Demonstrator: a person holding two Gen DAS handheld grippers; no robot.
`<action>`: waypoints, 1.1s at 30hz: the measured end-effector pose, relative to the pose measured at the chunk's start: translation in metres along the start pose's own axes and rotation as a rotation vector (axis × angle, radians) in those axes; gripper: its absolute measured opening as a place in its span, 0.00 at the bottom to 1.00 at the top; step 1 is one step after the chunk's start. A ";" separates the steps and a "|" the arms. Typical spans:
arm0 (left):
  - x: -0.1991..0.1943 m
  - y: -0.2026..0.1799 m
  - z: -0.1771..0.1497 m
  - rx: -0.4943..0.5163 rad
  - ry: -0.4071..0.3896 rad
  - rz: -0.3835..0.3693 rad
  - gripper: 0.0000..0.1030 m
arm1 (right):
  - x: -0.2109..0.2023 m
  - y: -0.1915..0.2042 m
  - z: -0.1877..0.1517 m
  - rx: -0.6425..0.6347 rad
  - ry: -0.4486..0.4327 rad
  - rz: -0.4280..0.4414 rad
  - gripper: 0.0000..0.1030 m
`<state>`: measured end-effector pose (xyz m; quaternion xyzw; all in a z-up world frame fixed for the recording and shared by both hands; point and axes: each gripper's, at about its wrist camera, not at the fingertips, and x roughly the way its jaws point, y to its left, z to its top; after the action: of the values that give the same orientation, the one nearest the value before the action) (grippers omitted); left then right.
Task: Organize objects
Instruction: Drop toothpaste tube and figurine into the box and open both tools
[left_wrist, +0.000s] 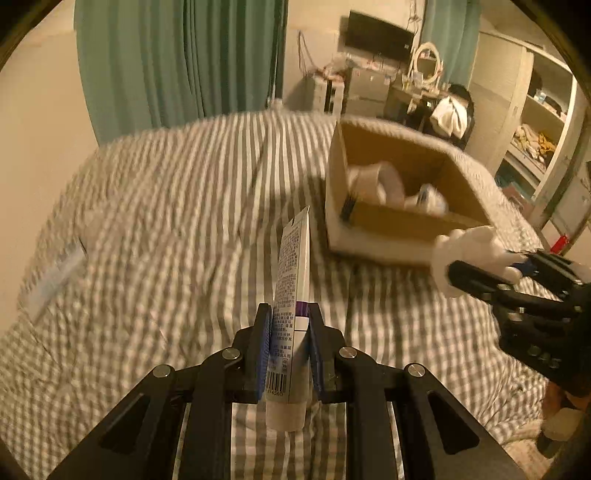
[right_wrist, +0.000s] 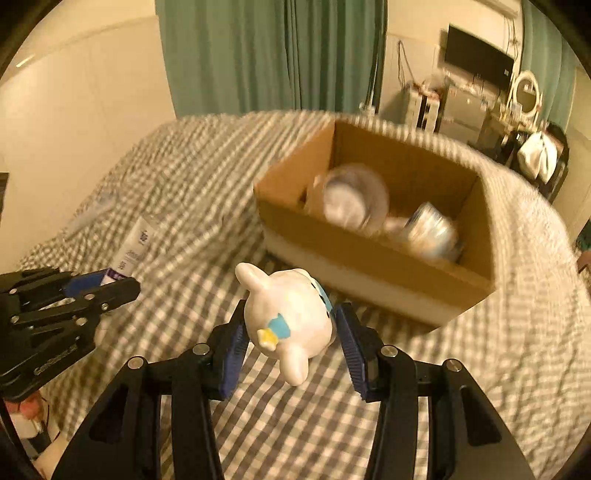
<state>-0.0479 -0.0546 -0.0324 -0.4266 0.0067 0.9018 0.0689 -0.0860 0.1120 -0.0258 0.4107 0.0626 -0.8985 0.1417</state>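
Note:
My left gripper (left_wrist: 290, 314) is shut on a white tube (left_wrist: 293, 273) with printed text and a purple band; the tube stands upright between the blue pads, above the checked bedspread. My right gripper (right_wrist: 291, 325) is shut on a white animal figurine (right_wrist: 290, 317) with a blue and yellow mark. In the left wrist view, the right gripper (left_wrist: 495, 262) holds the figurine (left_wrist: 465, 254) just in front of an open cardboard box (left_wrist: 399, 221). In the right wrist view, the left gripper (right_wrist: 110, 284) holds the tube (right_wrist: 133, 247) at far left. The box (right_wrist: 369, 254) contains blurred roll-like items.
The grey-and-white checked bedspread (left_wrist: 166, 229) covers the bed. A pale flat packet (left_wrist: 59, 277) lies on it at the left. Green curtains (left_wrist: 177, 59) hang behind. A desk with a monitor (left_wrist: 380, 35) and open shelves (left_wrist: 535, 122) stand at the far right.

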 end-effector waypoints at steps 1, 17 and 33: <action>-0.007 -0.001 0.008 0.001 -0.012 -0.007 0.18 | -0.013 0.000 0.007 -0.002 -0.016 -0.005 0.45; -0.053 -0.041 0.164 0.070 -0.163 -0.189 0.18 | -0.128 -0.032 0.114 0.019 -0.231 -0.033 0.45; 0.142 -0.112 0.198 0.198 -0.020 -0.183 0.18 | 0.030 -0.138 0.150 0.173 -0.094 -0.076 0.45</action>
<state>-0.2747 0.0868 -0.0102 -0.4074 0.0559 0.8910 0.1926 -0.2547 0.2031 0.0488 0.3763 -0.0063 -0.9235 0.0743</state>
